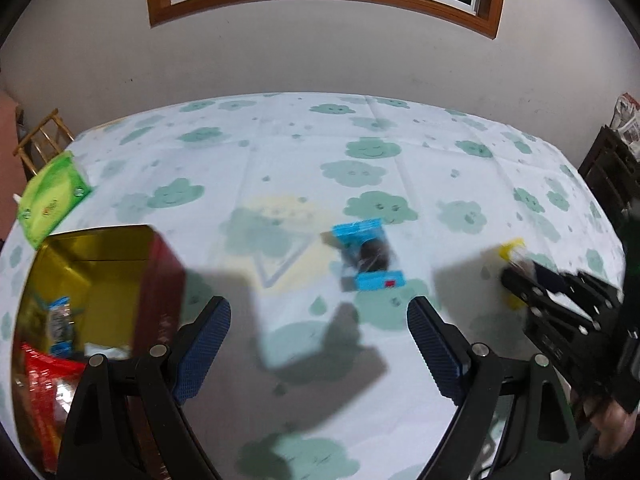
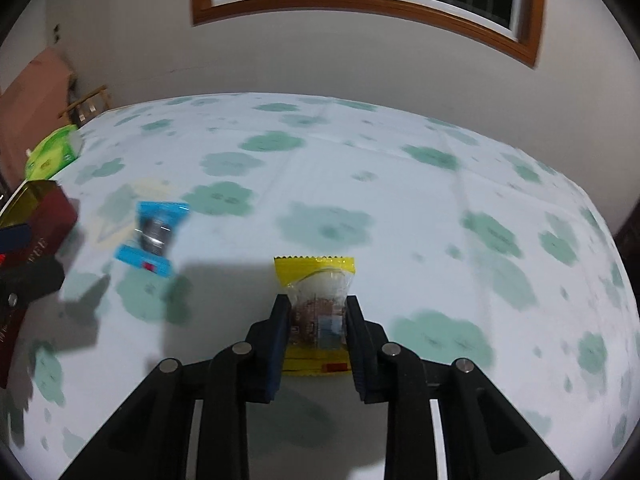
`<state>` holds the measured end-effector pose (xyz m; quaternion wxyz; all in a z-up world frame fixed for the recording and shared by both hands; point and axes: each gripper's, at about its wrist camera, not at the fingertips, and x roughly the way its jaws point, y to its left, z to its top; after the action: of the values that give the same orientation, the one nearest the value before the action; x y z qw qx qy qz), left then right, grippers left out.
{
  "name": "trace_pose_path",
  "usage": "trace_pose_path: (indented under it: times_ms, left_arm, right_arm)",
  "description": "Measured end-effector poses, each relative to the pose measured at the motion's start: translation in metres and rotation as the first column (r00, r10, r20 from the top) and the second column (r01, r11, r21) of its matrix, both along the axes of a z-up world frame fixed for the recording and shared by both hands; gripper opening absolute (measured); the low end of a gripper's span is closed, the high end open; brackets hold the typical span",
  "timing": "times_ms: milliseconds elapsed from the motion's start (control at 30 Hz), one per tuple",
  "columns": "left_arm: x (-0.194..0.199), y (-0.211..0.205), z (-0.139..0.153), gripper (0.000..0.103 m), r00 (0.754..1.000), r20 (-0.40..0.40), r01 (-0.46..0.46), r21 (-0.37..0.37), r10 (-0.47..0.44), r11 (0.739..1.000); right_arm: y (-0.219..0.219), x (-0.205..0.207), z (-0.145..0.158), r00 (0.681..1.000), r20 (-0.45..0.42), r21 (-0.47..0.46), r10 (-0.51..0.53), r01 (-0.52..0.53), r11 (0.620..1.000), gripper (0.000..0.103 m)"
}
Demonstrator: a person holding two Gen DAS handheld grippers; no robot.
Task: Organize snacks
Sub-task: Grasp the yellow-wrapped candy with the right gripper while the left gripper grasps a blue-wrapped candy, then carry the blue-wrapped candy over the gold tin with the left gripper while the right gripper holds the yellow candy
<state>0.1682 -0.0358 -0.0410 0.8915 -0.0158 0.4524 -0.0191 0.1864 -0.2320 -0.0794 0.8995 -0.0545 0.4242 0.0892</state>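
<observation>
Right claw [image 2: 318, 322] pitched down, clamped on my yellow snack packet [image 2: 316, 280], left claw [image 1: 320, 340] gaping wide, empty, blue packet [image 1: 366, 254] just ahead, open tablecloth [image 2: 400, 208] beyond, red tin [image 1: 160, 272] at its left

Your right gripper [image 2: 318, 312] has its pads pressed on both sides of the yellow snack packet [image 2: 316, 280], which lies on the cloud-print tablecloth [image 2: 400, 208]. To your left lies a blue snack packet [image 2: 154, 236], and beyond it the red box [image 2: 44, 220] and a green tissue pack [image 2: 54, 152].

Two downward wrist views, shared tablecloth [image 1: 304, 152]
</observation>
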Motion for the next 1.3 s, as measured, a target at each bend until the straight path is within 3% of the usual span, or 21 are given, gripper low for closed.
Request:
trace_pose_path:
  times_ms: [200, 367, 500, 733, 1300]
  left_arm:
    - [0.019, -0.006, -0.01, 0.085, 0.999, -0.042, -0.009, -0.039, 0.007, 0.999]
    - [0.037, -0.012, -0.018, 0.067, 0.997, -0.077, -0.022, -0.064, 0.017, 0.998]
    - [0.05, -0.016, -0.022, 0.063, 0.996, -0.086, -0.034, -0.077, 0.027, 0.996]
    - [0.061, -0.023, -0.028, 0.032, 0.994, -0.105, 0.0, -0.072, -0.007, 0.997]
    - [0.028, -0.017, -0.019, 0.03, 0.995, -0.098, 0.013, -0.059, -0.019, 0.998]
  right_arm:
    - [-0.029, -0.013, -0.002, 0.999, -0.005, 0.002, -0.051, 0.051, 0.999, 0.027]
    - [-0.03, -0.016, -0.003, 0.999, -0.003, -0.009, -0.054, 0.054, 0.999, 0.027]
    - [-0.031, -0.015, -0.003, 0.999, -0.007, 0.005, -0.053, 0.053, 0.999, 0.027]
    - [-0.031, -0.015, -0.003, 0.999, -0.009, 0.006, -0.053, 0.053, 0.999, 0.027]
    - [-0.031, -0.015, -0.003, 0.999, -0.009, 0.006, -0.054, 0.054, 0.999, 0.027]
